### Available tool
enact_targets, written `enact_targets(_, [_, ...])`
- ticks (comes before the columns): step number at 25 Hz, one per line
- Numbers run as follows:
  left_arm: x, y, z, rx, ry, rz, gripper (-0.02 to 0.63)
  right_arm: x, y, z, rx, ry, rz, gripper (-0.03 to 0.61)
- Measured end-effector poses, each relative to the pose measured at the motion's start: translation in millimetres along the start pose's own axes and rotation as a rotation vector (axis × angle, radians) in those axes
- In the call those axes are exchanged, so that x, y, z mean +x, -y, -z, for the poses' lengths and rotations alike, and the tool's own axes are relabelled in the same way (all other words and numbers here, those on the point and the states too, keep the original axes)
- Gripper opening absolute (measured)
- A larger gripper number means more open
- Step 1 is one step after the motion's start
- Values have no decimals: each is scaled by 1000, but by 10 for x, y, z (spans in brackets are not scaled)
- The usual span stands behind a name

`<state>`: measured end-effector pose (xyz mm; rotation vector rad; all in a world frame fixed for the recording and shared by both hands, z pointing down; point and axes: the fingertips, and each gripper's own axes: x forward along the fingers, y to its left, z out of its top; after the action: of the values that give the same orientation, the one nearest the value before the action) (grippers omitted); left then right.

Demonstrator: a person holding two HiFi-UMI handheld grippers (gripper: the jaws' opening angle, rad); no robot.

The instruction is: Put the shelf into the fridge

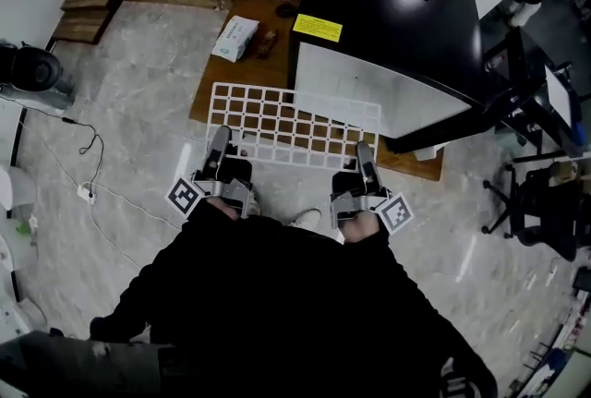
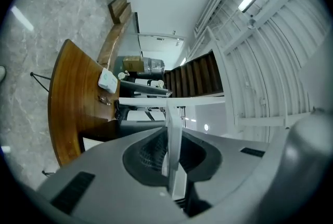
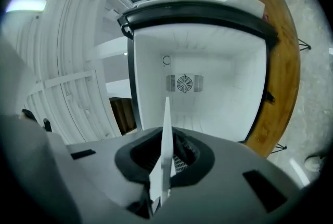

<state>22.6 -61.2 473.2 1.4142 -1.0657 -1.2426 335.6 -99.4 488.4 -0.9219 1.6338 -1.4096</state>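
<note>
While you stand before the fridge (image 1: 397, 18), which sits on a wooden platform (image 1: 249, 64) with its open white inside facing you, the white wire shelf (image 1: 295, 124) hangs level between you and it, its far edge near the opening. It looks light and stiff, though so thin a grid could twist or slip, so holding its near rim toward both ends seems right. Your left gripper (image 1: 220, 142) is clamped nearly closed on that rim at the left, and your right gripper (image 1: 366, 154) likewise at the right, each pinching the thin edge.
</note>
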Motion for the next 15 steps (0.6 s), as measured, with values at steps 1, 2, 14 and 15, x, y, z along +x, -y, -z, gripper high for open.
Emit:
enact_targets(1, [36, -7, 114, 0, -10, 0, 32, -66, 8, -108, -4, 11, 4, 32])
enact_targets(2, [76, -13, 223, -1, -20, 0, 32, -127, 14, -212, -7, 23, 7, 32])
enact_targets(14, [572, -165, 1227, -42, -155, -29, 31, -589, 58, -1178, -41, 175, 51, 32])
enact_targets(15, [646, -167, 1279, -48, -166, -32, 31, -579, 58, -1246, -42, 186, 54, 32])
